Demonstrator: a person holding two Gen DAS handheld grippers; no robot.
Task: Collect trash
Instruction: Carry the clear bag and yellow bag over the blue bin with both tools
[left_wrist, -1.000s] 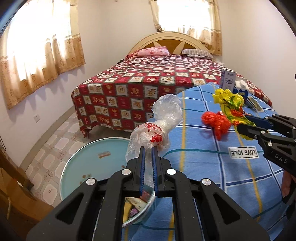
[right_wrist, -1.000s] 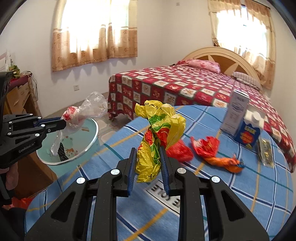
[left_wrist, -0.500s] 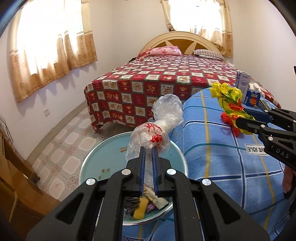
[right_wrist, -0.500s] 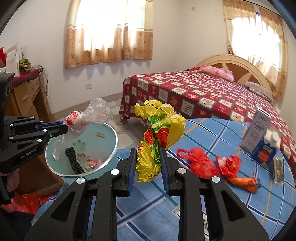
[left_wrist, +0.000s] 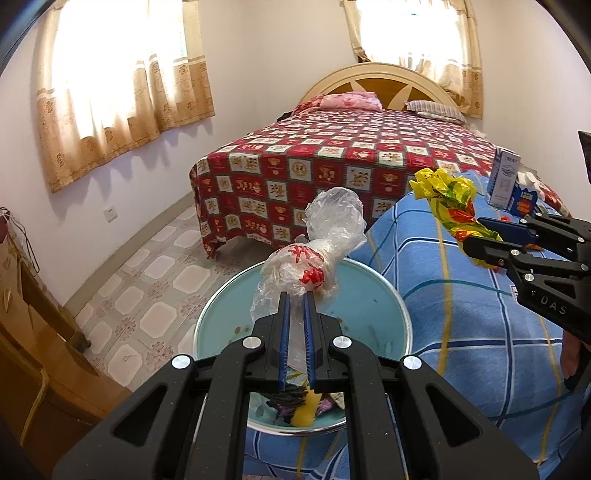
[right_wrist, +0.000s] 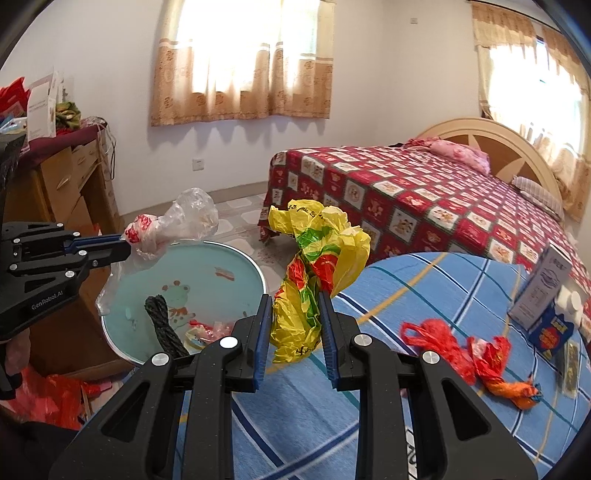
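My left gripper (left_wrist: 296, 299) is shut on a crumpled clear plastic bag with red print (left_wrist: 317, 240), held over the round light-blue basin (left_wrist: 391, 295) that has trash in its bottom. From the right wrist view the same bag (right_wrist: 177, 221) hangs above the basin (right_wrist: 255, 269) in the left gripper (right_wrist: 123, 245). My right gripper (right_wrist: 295, 301) is shut on a crumpled yellow bag (right_wrist: 314, 266) with red and green print, above the blue striped sheet (right_wrist: 424, 295), to the right of the basin. That yellow bag (left_wrist: 447, 206) and right gripper (left_wrist: 469, 236) show at the right of the left wrist view.
Two red-orange plastic bags (right_wrist: 436, 343) (right_wrist: 495, 369) lie on the blue sheet, with cartons (right_wrist: 543, 295) and a small bottle behind them. A bed with a red patterned cover (left_wrist: 332, 166) stands beyond. A wooden cabinet (right_wrist: 62, 184) is on the left; tiled floor (left_wrist: 147, 280) lies between.
Both grippers have swung left with their bags. The basin has come under the clear bag, and the yellow bag has moved from over the sheet's middle toward the basin.
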